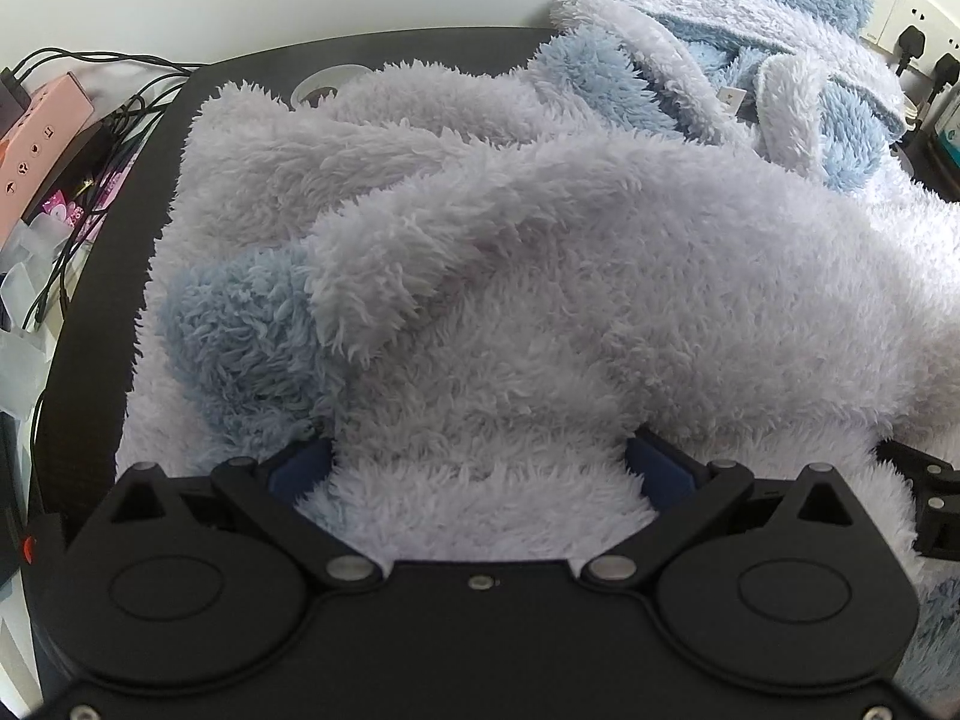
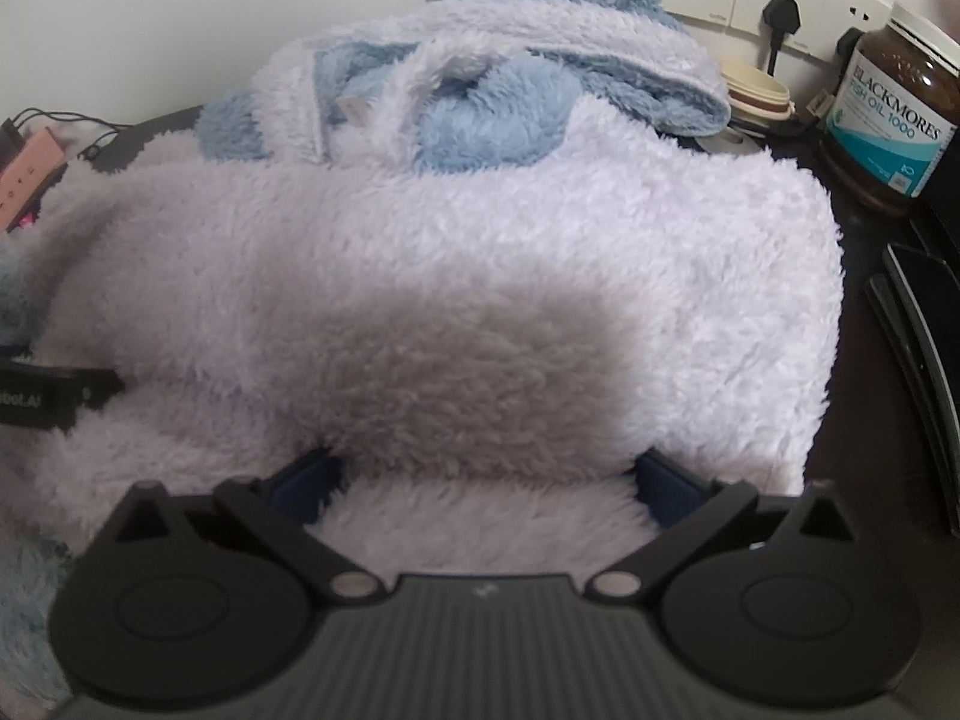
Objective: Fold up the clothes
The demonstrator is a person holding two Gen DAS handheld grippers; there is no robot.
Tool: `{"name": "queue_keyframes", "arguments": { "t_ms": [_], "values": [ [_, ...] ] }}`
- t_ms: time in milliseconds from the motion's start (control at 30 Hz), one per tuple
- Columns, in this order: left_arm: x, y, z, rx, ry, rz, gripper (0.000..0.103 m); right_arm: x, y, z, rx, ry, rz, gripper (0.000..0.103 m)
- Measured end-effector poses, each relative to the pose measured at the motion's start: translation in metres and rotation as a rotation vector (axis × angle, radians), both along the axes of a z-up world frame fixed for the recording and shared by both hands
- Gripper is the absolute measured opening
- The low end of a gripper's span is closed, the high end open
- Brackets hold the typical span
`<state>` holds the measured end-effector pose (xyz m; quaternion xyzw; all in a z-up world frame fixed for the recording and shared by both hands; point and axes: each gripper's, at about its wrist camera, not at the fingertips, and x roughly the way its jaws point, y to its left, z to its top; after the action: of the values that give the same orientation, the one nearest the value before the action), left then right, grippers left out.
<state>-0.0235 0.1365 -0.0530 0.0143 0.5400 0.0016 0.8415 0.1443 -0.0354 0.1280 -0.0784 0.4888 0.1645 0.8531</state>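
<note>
A fluffy pale-lilac fleece garment (image 1: 540, 276) with light-blue cuffs and lining lies bunched on the black table (image 1: 90, 360). One blue cuff (image 1: 240, 330) sits at its left, and the blue lining heaps up at the back (image 2: 492, 108). My left gripper (image 1: 480, 456) points down into the near edge of the fleece. Its jaws stand wide apart, with pile bulging between the blue pads (image 1: 300, 471) and the tips buried. My right gripper (image 2: 486, 468) is sunk into the same garment (image 2: 480, 276) further right, jaws spread wide over a fold, and its pads do not press on it.
A pink power strip (image 1: 42, 138) and tangled black cables lie off the table's left edge. A brown fish-oil bottle (image 2: 888, 108), a cream container (image 2: 756, 90) and wall sockets (image 2: 780, 6) are at the back right. Dark flat items (image 2: 918, 330) line the right side.
</note>
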Motion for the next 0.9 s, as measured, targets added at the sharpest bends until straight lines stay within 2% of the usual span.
{"name": "queue_keyframes", "arguments": {
  "t_ms": [500, 900],
  "values": [
    [-0.0016, -0.0025, 0.0028, 0.005, -0.012, 0.001, 0.103, 0.0002, 0.0034, 0.0, -0.014, 0.001, -0.017, 0.102],
    [-0.0024, -0.0048, 0.0022, 0.016, -0.022, 0.02, 0.103, -0.0049, 0.001, -0.0014, -0.006, -0.034, -0.01, 0.102]
  ]
}}
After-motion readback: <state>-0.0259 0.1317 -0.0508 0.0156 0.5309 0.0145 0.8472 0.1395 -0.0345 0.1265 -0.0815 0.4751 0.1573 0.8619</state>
